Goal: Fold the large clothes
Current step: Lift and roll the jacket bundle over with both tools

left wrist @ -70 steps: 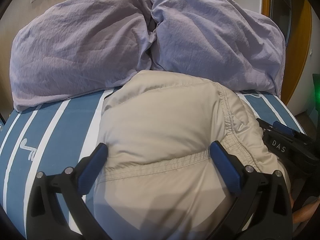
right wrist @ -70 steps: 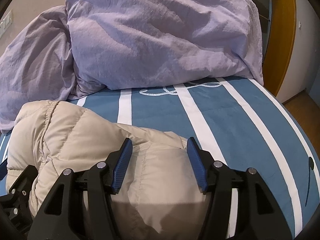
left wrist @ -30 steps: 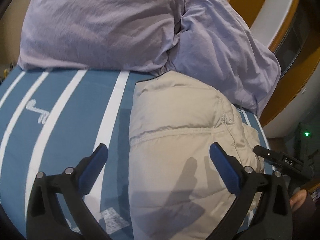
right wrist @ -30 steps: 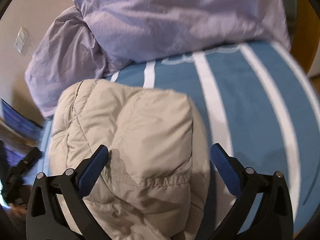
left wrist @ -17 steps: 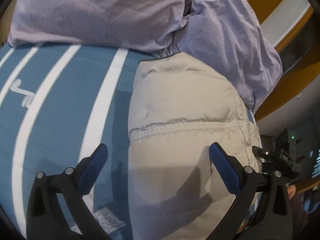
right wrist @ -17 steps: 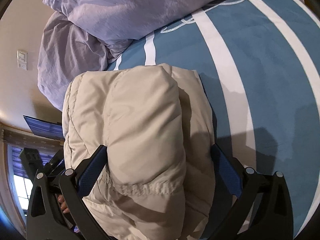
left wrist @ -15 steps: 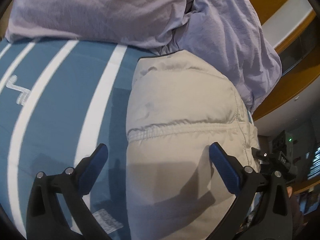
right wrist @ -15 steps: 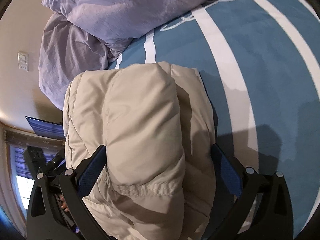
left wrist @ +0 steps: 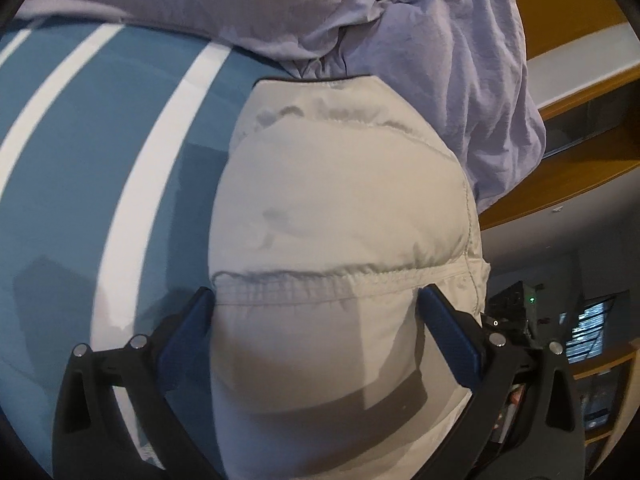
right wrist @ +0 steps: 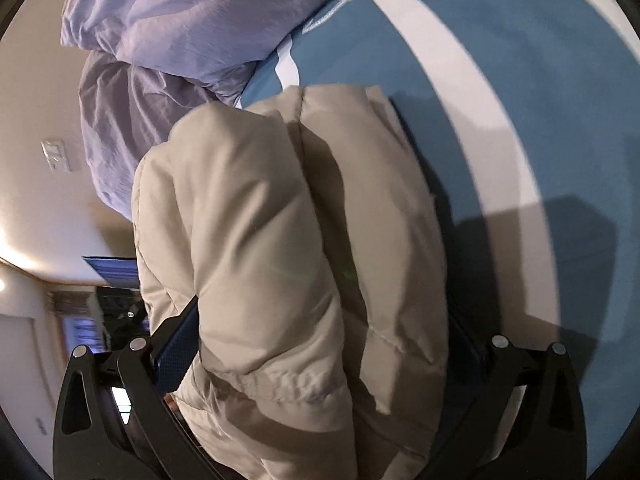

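Both jaws stand wide apart, straddling the folded beige jacket (left wrist: 340, 216) without gripping it. I see my left gripper (left wrist: 320, 316) and right gripper (right wrist: 320, 344) over the bundle, which lies on the striped bed (left wrist: 80, 160), touching the purple pillows (left wrist: 440, 40).

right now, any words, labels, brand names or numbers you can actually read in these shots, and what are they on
None can be read.
White looping stitching on the blue striped bed cover, by the purple pillow: cut off and blurred.
Beige puffer jacket: no label or logo showing.
Wall plate: no legible marking.
Lit screens in the background: blurred.
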`<state>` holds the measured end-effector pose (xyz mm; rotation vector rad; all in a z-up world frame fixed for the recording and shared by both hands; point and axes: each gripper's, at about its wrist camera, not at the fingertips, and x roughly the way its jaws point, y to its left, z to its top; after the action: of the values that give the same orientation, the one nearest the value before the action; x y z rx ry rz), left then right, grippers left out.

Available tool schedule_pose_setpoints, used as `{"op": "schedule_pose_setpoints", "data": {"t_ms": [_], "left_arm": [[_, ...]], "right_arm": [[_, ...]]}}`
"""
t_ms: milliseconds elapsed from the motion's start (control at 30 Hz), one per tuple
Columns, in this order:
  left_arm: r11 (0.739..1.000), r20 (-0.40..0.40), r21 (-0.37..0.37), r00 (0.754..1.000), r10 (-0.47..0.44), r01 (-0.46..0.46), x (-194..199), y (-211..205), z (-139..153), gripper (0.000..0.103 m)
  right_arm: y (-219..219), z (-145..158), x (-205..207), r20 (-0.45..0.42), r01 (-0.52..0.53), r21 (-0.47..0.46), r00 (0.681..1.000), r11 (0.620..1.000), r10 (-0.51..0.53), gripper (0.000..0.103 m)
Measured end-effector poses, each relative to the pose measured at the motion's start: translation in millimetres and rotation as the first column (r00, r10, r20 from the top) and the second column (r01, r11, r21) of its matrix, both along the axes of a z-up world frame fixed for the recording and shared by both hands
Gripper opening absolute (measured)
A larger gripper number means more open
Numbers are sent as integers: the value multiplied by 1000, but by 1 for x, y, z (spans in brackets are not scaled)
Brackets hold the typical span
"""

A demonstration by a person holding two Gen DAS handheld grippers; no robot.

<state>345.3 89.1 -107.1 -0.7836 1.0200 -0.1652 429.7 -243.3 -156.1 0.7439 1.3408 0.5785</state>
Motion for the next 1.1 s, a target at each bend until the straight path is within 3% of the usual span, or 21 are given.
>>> {"op": "schedule_pose_setpoints", "data": {"t_ms": [233, 400, 533, 733, 967, 1100], "left_arm": [[997, -9, -74, 1000, 10, -11, 3, 4, -7, 99], [993, -2, -120, 1000, 8, -9, 2, 11, -6, 81], [990, 20, -142, 1000, 6, -3, 1, 22, 3, 71], [993, 62, -110, 997, 44, -37, 6, 53, 26, 68], [992, 83, -58, 990, 116, -112, 18, 103, 46, 68], [989, 72, -20, 986, 150, -149, 26, 121, 43, 69]], "right_arm": [[10, -2, 2, -3, -10, 43, 1000, 999, 10, 102], [17, 0, 1, 32, -12, 90, 999, 996, 9, 102], [23, 4, 3, 64, -16, 137, 998, 990, 7, 87], [56, 15, 18, 103, -33, 185, 995, 982, 14, 75], [115, 26, 49, 118, -69, 194, 992, 979, 46, 74], [138, 25, 60, 114, -65, 142, 992, 988, 49, 74]]}}
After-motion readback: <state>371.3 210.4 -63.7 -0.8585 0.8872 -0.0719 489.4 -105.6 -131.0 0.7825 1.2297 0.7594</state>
